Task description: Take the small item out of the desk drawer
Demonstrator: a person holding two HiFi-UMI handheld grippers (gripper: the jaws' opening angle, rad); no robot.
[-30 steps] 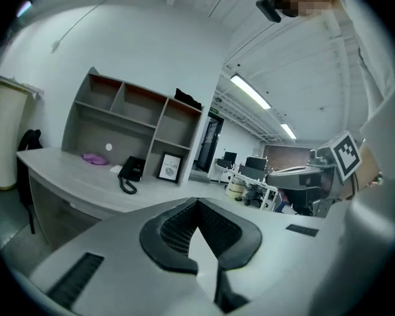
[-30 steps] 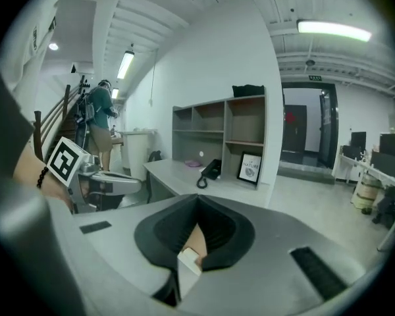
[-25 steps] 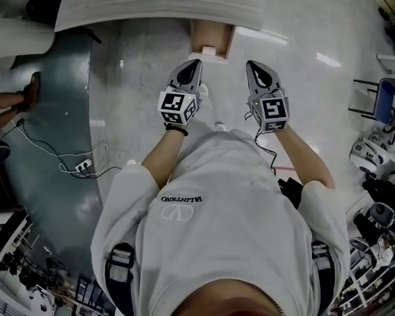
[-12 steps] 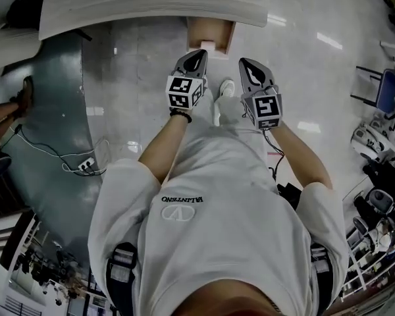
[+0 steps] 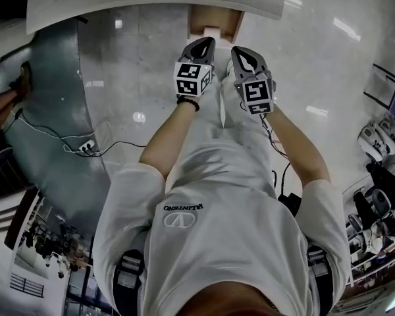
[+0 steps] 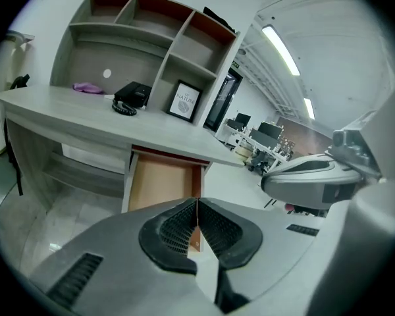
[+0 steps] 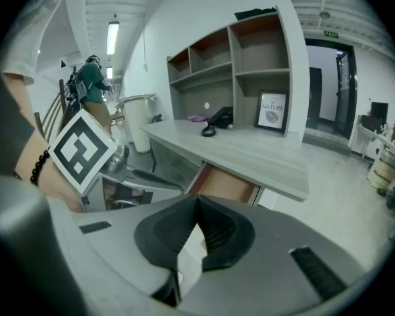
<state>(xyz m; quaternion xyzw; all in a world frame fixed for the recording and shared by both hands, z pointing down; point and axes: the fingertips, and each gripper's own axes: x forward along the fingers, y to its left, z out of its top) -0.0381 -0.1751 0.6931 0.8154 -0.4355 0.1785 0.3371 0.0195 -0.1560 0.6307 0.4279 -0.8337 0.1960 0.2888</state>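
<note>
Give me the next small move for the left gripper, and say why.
Probably carry the left gripper forward to the open drawer and part its jaws on the way. It and the right gripper are both shut and empty, short of the drawer, which stands pulled out under the desk.

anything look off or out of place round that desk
Only the drawer stands out: it hangs pulled open under the desk. Nothing looks spilled, tipped or broken. The phone sits on the desktop and the framed picture stands upright in its shelf bay.
</note>
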